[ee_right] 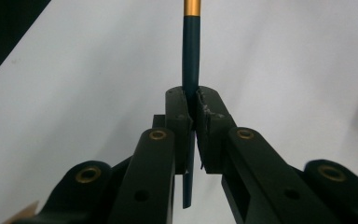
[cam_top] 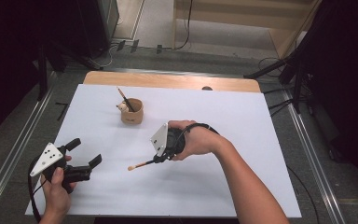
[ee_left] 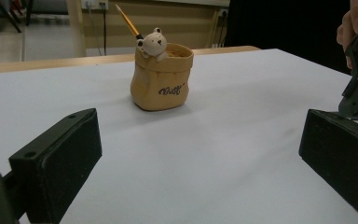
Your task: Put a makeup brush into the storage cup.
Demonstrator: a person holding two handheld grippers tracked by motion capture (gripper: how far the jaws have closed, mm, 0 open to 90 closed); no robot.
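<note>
Clamped between the right gripper's (ee_right: 192,109) black jaws, a slim dark-handled paintbrush (cam_top: 142,164) lay nearly level, bristle tip pointing away from the gripper. It sat well short of the tan bear-trimmed ceramic pot (cam_top: 132,112). Left gripper (cam_top: 85,158) stood agape, empty.

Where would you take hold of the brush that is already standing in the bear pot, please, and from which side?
Grip the brush on its bare handle above the pot rim, coming from above. It leans up and away from the bear figure, so only that upper stretch is free; the rest is hidden inside the pot. Set the fingers across the thin shaft, on the side away from the bear.
</note>
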